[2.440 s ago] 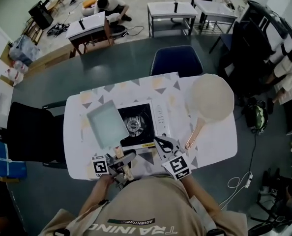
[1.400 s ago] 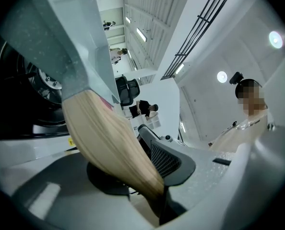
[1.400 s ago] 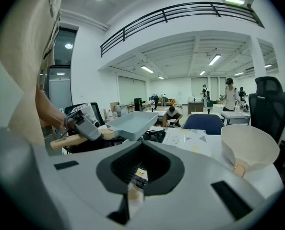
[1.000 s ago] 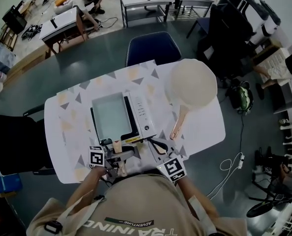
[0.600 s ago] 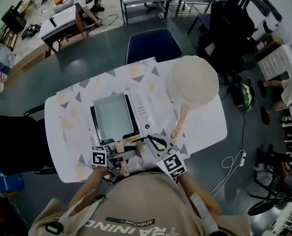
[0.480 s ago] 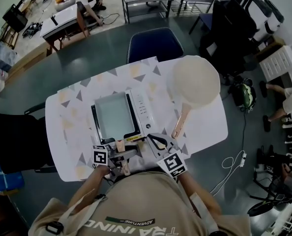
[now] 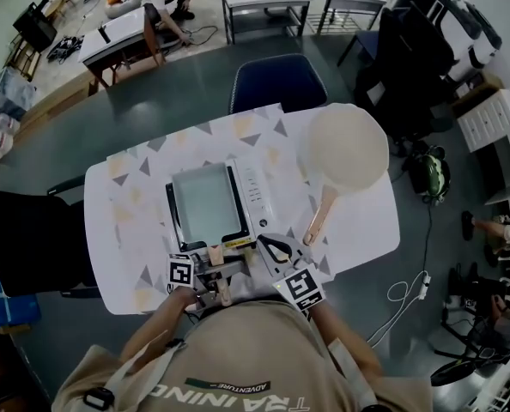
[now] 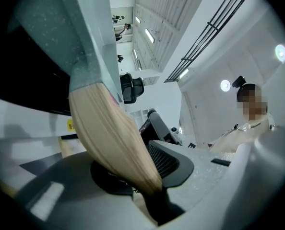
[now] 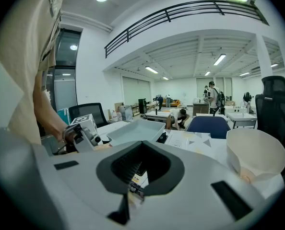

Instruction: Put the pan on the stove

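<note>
A rectangular grey-green pan (image 7: 205, 202) lies flat on the portable gas stove (image 7: 257, 197) in the middle of the table and covers its burner. Its wooden handle (image 7: 214, 256) points toward me. My left gripper (image 7: 214, 271) is shut on that handle; in the left gripper view the handle (image 8: 113, 138) runs between the jaws up to the pan (image 8: 80, 28). My right gripper (image 7: 276, 249) hovers at the stove's front right corner, jaws together and holding nothing. In the right gripper view the pan (image 9: 135, 131) sits ahead to the left.
A round cream pan (image 7: 343, 147) with a wooden handle (image 7: 317, 217) rests on the table's right side. A blue chair (image 7: 278, 82) stands behind the patterned table (image 7: 135, 230), a black chair (image 7: 36, 243) at its left. People work at tables far behind.
The rectangular pan, earlier skewed to the left with the burner showing, now sits square over the stove. Both grippers stay near the table's front edge.
</note>
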Demonstrator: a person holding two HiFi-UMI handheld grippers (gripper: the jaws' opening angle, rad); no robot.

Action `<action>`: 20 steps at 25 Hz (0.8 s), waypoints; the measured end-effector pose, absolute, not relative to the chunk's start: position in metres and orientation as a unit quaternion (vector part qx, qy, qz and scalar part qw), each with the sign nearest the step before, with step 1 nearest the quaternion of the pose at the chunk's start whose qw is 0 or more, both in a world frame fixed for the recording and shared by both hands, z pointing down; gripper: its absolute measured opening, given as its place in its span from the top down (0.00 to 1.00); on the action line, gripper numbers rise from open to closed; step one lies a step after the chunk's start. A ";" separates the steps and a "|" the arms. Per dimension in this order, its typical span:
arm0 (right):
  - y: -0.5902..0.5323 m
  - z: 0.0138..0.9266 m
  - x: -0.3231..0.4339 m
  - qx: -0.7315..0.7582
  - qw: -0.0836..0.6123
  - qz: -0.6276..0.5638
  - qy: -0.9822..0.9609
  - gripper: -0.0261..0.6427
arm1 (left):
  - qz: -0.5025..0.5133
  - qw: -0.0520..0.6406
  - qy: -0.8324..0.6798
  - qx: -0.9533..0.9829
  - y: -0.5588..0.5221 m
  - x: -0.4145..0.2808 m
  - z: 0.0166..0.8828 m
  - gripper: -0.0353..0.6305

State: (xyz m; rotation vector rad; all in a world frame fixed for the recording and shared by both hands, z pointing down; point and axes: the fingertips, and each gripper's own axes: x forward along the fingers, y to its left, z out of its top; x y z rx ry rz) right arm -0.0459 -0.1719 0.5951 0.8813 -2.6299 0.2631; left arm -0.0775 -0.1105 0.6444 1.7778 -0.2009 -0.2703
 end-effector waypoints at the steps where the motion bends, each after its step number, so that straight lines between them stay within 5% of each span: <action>1: -0.171 0.595 -0.046 0.312 0.176 0.093 -0.929 0.96 | -0.119 0.618 -0.086 0.772 -0.110 -0.077 0.644 0.79; 20: -0.172 0.583 -0.045 0.326 0.165 0.086 -0.927 0.96 | -0.124 0.631 -0.100 0.759 -0.114 -0.082 0.653 0.81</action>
